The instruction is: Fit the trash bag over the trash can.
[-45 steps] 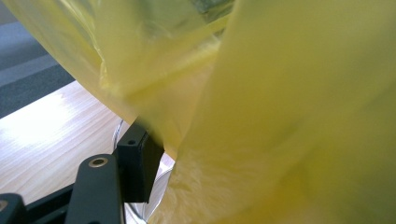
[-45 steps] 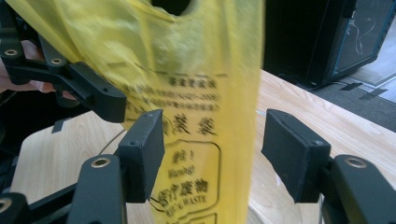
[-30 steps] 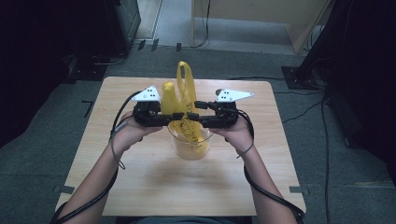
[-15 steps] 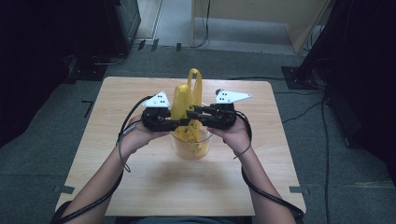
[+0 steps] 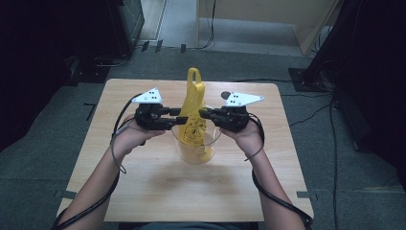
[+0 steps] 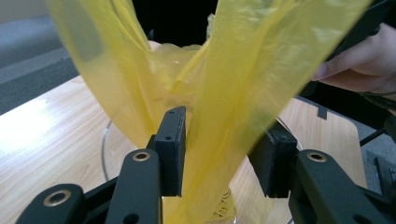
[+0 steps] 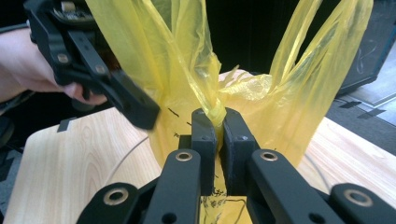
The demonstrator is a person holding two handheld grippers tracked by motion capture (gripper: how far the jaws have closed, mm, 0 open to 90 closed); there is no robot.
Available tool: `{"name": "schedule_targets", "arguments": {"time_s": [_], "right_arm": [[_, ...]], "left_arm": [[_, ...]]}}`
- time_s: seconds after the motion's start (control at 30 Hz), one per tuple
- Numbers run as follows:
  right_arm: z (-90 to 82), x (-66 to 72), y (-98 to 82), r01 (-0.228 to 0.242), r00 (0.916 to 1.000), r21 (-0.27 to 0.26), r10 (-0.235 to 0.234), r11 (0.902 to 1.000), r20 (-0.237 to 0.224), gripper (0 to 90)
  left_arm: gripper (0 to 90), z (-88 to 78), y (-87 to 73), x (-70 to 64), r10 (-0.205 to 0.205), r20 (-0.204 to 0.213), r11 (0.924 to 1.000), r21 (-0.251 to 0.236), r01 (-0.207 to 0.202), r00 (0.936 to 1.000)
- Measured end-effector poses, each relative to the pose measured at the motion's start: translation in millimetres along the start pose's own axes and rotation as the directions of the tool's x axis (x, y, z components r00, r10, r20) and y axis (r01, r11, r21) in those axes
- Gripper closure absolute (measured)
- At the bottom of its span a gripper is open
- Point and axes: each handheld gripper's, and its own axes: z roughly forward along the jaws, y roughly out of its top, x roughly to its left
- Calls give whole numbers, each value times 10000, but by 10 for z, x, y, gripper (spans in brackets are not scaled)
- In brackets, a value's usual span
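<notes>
From the high view, a person is sitting at a light wooden desk and holding a gripper in each hand over a clear plastic cup that stands near the desk's middle. A yellow plastic bag is sitting in the cup, its lower part down inside and its handles rising above the rim. The left gripper is reaching in from the left and the right gripper from the right, both meeting the bag just above the cup. Compared with a second ago, the bag's top is standing taller and narrower and has shifted toward the far side, while the cup is sitting slightly nearer the person; the two grippers are now drawn closer together on the bag.

In the left gripper view, the left gripper is standing spread, with a broad strip of the yellow plastic bag running between its jaws but not yet clamped.

In the right gripper view, the right gripper is pressed together, pinching a gathered twist of the yellow plastic bag, whose handles are fanning upward. The left gripper is showing across the bag.

Judging from this, the bag is being gathered and drawn upward, perhaps to lift it out or to line the cup.
</notes>
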Motion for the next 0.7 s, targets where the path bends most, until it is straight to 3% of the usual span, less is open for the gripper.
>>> {"name": "schedule_targets", "arguments": {"time_s": [0.23,0.47,0.7], "right_arm": [[-63,-49,-9,218,9995,75,-219,9997,210,858],[-89,-29,9,584,9978,113,-580,9982,-332,858],[-15,51,9,1071,9881,184,-1043,9941,-1131,848]], "left_arm": [[582,-161,31,71,-85,-186,9994,-326,79,9998],[593,-201,35,160,-335,-547,9966,-772,292,9979],[567,4,23,52,84,202,9990,-436,-76,9998]]}}
